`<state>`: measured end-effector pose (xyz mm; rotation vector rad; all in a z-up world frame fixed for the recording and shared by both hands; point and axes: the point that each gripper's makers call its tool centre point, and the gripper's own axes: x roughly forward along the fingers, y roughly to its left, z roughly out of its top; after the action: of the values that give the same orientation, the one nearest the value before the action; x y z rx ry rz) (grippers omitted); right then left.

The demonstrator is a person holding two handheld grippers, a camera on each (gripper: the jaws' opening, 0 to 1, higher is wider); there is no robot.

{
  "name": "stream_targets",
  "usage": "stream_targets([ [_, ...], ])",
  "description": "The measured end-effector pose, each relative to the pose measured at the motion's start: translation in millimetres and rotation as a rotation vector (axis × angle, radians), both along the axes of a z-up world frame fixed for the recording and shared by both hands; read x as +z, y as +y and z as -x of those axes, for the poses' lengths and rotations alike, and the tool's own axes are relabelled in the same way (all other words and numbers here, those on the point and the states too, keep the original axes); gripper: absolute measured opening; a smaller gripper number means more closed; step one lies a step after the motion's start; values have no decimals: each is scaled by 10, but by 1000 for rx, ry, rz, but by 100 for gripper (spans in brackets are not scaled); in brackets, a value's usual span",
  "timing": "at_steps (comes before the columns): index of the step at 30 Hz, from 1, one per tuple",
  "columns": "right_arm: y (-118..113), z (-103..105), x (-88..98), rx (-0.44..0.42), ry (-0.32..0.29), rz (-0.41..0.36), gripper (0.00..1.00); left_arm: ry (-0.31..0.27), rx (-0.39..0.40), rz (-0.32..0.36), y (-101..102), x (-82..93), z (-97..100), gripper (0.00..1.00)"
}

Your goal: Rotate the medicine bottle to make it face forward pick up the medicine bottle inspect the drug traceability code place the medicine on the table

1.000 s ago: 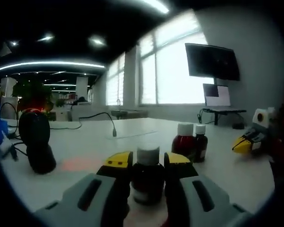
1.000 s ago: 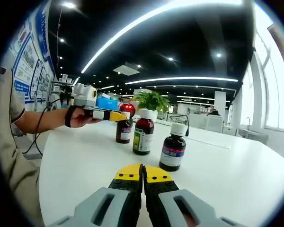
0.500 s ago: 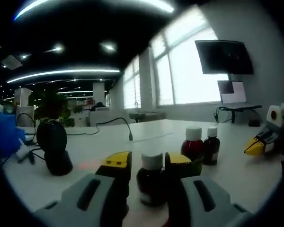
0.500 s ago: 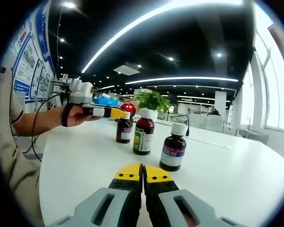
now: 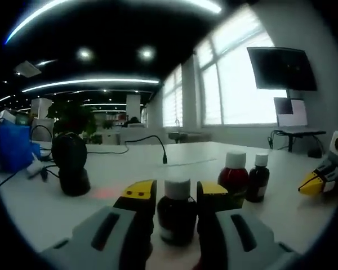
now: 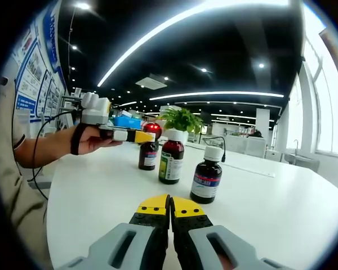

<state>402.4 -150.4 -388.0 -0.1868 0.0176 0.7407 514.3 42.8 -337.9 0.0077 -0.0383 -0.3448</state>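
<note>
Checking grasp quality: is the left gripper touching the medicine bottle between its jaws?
Touching. In the left gripper view, the left gripper has both yellow-tipped jaws pressed against the medicine bottle, no gap visible.

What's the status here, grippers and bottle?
Left gripper shut on bottle, standing on table. Right gripper shut, empty. Two more bottles stand apart, not blocking.

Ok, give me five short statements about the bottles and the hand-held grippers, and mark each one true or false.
1. The left hand-held gripper has a dark bottle between its jaws. True.
2. The right hand-held gripper is wide open. False: its yellow tips meet, with nothing between them.
3. Three bottles stand in the right gripper view. True.
4. The bottles' caps are off. False: each has a white cap.
5. The middle bottle lies on its side. False: it stands upright on the white table.
</note>
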Motion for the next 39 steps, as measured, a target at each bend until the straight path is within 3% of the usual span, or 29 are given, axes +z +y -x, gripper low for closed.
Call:
stream_targets([
  [8,2,12,5,0,-2,-1,0,-6,42,1,-24,-8,3,17],
  [10,4,16,6,1,-3,-1,0,3,52,5,-8,-46,6,12],
  [21,11,25,7,-1,-5,0,0,-3,50,-1,-18,-52,69,11],
  [39,20,32,8,-1,-5,0,0,20,-55,-13,-27,-53,121,11],
])
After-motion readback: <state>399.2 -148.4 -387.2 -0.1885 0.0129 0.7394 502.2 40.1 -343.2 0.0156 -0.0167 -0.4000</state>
